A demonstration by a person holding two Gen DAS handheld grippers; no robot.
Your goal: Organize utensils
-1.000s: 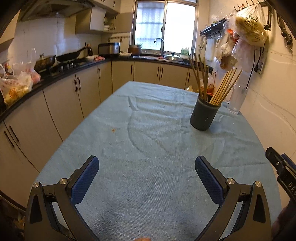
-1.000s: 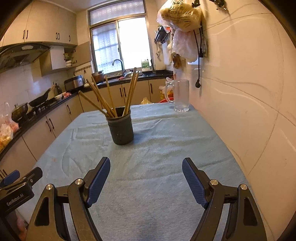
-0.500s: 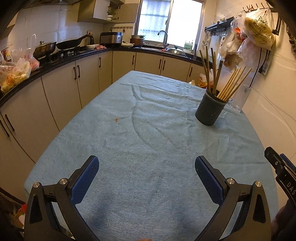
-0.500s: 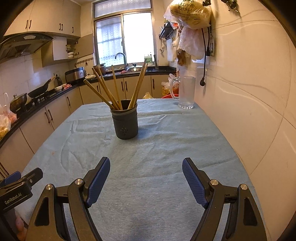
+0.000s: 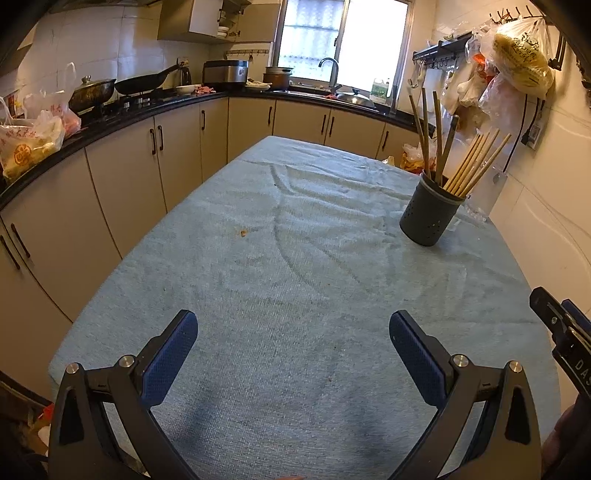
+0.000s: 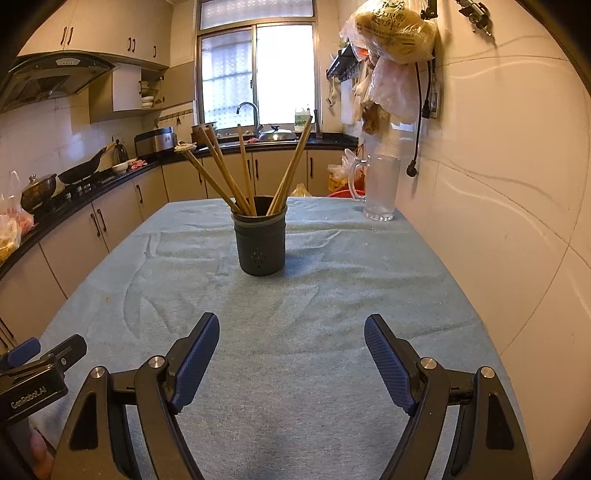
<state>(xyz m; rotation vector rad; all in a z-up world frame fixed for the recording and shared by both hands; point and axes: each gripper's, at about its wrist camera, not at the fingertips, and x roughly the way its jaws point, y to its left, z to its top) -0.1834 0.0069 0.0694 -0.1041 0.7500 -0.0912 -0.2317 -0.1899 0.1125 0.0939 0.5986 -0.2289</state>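
Observation:
A dark grey utensil holder (image 5: 430, 214) (image 6: 261, 242) stands upright on the table's blue cloth (image 5: 295, 280) (image 6: 295, 295), toward the far right. Several wooden chopsticks (image 5: 476, 166) (image 6: 221, 171) stick out of it, fanned left and right. My left gripper (image 5: 291, 347) is open and empty above the near part of the cloth. My right gripper (image 6: 291, 347) is open and empty, with the holder straight ahead and well beyond its fingertips. The right gripper's side shows at the right edge of the left wrist view (image 5: 565, 332).
A clear glass mug (image 6: 380, 186) stands at the far right corner by the wall. Plastic bags (image 6: 391, 33) hang on the wall at right. Cabinets and a counter with pans (image 5: 110, 88) run along the left. A small crumb (image 5: 243, 232) lies on the cloth.
Both grippers have pulled back and lifted a little; the holder sits farther off in the left view and more centred in the right view. The jaws stayed open.

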